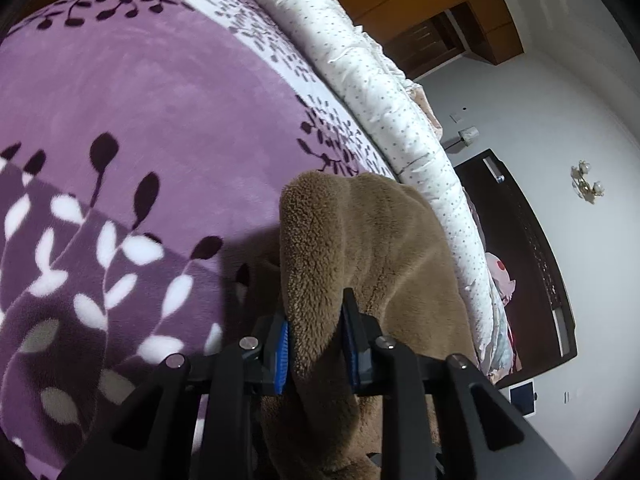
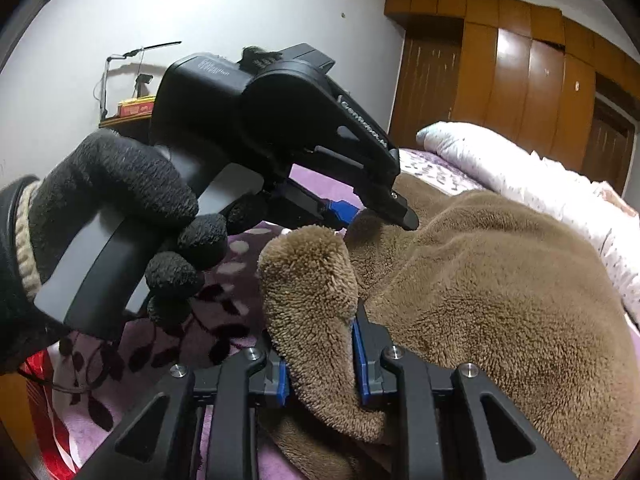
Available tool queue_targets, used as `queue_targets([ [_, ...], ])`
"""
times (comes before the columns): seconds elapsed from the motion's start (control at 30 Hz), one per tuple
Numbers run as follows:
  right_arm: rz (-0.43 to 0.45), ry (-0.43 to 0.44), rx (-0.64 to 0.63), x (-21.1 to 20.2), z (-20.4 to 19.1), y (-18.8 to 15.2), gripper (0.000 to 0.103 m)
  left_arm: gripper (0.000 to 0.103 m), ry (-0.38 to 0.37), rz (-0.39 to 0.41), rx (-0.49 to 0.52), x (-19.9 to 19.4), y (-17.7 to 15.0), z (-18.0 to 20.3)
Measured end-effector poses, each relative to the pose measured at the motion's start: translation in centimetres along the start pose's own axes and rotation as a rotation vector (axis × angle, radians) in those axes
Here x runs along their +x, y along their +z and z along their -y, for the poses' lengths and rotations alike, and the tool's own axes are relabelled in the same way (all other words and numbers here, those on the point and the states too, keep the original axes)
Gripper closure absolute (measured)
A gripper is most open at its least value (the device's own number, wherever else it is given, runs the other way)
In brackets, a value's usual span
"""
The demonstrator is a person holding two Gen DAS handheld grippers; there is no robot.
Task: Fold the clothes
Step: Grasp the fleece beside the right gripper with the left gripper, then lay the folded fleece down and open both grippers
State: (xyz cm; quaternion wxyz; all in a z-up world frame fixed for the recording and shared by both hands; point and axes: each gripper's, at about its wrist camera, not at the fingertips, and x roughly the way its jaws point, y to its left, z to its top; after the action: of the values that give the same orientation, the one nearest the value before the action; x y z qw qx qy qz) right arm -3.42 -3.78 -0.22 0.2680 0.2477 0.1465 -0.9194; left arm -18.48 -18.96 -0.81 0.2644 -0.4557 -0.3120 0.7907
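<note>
1. Nearest the lens, left wrist view: left claw (image 1: pixel 316 344) is clamped narrow on a thick roll of the brown fleece garment (image 1: pixel 360 248); blue pads press the pile from both sides.
2. Right wrist view: right claw (image 2: pixel 320 360) likewise pinches a bunched edge of the same garment (image 2: pixel 480 280), jaws narrow, fabric bulging above them at 12 o'clock.
3. From the right claw toward 11 o'clock, the left claw (image 2: pixel 372 212) bites the cloth at its tip. A black-gloved hand (image 2: pixel 120 216) holds that tool at 9 o'clock.
4. Garment location: on the bed, over the purple leaf-print blanket (image 1: pixel 140 120), with the dotted white quilt (image 1: pixel 380 92) running along its far side, 1 to 3 o'clock.
5. Step judged: both claws hold neighbouring points of one edge, mid-fold, carrying it across the garment.
6. Next move calls for: keeping both grips level and the edge taut, laying it flush on the far portion, then releasing together. Uneven travel would skew the fold.
7. Orientation: the bulk spreads from the claws toward 2 o'clock in the right wrist view; long axis appears to run that way, roughly alongside the quilt. Collar or hem end cannot be told.
</note>
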Motion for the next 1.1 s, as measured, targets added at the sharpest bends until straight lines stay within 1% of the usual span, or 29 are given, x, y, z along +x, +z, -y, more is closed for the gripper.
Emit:
queue_targets([
  [0.03, -0.003, 0.009, 0.009, -0.1, 0.0, 0.0, 0.075, 0.066, 0.007, 0.000, -0.008, 0.1, 0.0, -0.3],
  [0.07, -0.006, 0.018, 0.017, -0.1, -0.1, 0.1, 0.072, 0.059, 0.016, -0.002, -0.021, 0.2, -0.1, -0.5],
  [0.1, -0.008, 0.031, 0.023, -0.3, 0.0, 0.1, 0.065, 0.045, 0.025, 0.001, -0.029, 0.1, -0.1, -0.6],
  [0.13, -0.010, 0.056, 0.032, -0.5, 0.1, 0.2, 0.057, 0.037, 0.037, 0.008, -0.042, -0.1, -0.2, -0.9],
  [0.17, -0.006, 0.090, 0.047, -1.1, 0.3, 0.3, 0.046, 0.036, 0.039, 0.014, -0.048, -0.3, -0.2, -0.9],
  [0.2, -0.001, 0.124, 0.062, -1.7, 0.5, 0.4, 0.044, 0.036, 0.043, 0.028, -0.052, -1.0, -0.3, -0.9],
  [0.27, 0.044, 0.151, 0.082, -4.0, 0.9, 0.6, 0.044, 0.036, 0.061, 0.062, -0.053, -2.4, -0.5, -0.7],
  [0.37, 0.123, 0.145, 0.102, -8.0, 2.3, 0.4, 0.044, 0.032, 0.085, 0.127, -0.020, -5.3, -1.0, 0.6],
  [0.4, 0.153, 0.136, 0.116, -9.6, 3.3, 0.3, 0.044, 0.030, 0.089, 0.148, -0.002, -6.3, -1.5, 1.4],
  [0.47, 0.190, 0.071, 0.147, -12.0, 5.0, -0.1, 0.044, 0.025, 0.075, 0.182, 0.050, -7.9, -3.2, 3.4],
  [0.5, 0.206, 0.020, 0.172, -13.2, 6.4, -0.5, 0.044, 0.024, 0.067, 0.197, 0.074, -8.7, -4.0, 4.4],
  [0.53, 0.212, -0.023, 0.193, -14.0, 7.7, -1.1, 0.045, 0.024, 0.051, 0.193, 0.089, -8.7, -4.7, 5.2],
  [0.6, 0.205, -0.098, 0.237, -14.5, 9.6, -1.6, 0.044, 0.024, 0.019, 0.186, 0.120, -8.6, -6.1, 6.8],
  [0.67, 0.182, -0.118, 0.264, -14.2, 11.0, -1.6, 0.044, 0.024, -0.014, 0.156, 0.145, -7.3, -7.6, 8.2],
  [0.7, 0.175, -0.110, 0.264, -14.0, 11.2, -1.8, 0.044, 0.024, -0.029, 0.142, 0.157, -6.6, -8.3, 8.9],
  [0.73, 0.168, -0.103, 0.258, -13.4, 10.3, -1.7, 0.044, 0.024, -0.025, 0.130, 0.173, -5.9, -8.5, 9.2],
  [0.8, 0.130, -0.087, 0.228, -12.4, 10.4, -2.6, 0.045, 0.024, 0.022, 0.103, 0.204, -4.3, -9.3, 9.6],
  [0.83, 0.110, -0.082, 0.212, -12.1, 10.3, -3.2, 0.045, 0.024, 0.051, 0.089, 0.206, -3.5, -9.4, 9.3],
  [0.9, 0.071, -0.072, 0.180, -11.5, 10.0, -4.5, 0.045, 0.024, 0.087, 0.077, 0.174, -2.4, -9.5, 8.0],
  [0.93, 0.058, -0.070, 0.171, -11.2, 10.2, -5.0, 0.045, 0.024, 0.085, 0.071, 0.142, -2.1, -9.4, 7.1],
  [1.0, 0.000, -0.047, 0.153, -10.1, 10.3, -6.0, 0.045, 0.025, 0.076, 0.063, 0.087, -1.6, -9.5, 5.3],
  [1.07, -0.027, -0.039, 0.126, -9.4, 10.1, -6.7, 0.045, 0.025, 0.073, 0.061, 0.075, -1.4, -9.9, 4.7],
  [1.1, -0.036, -0.039, 0.112, -9.0, 10.0, -7.0, 0.045, 0.026, 0.082, 0.065, 0.089, -1.3, -10.1, 4.8],
])
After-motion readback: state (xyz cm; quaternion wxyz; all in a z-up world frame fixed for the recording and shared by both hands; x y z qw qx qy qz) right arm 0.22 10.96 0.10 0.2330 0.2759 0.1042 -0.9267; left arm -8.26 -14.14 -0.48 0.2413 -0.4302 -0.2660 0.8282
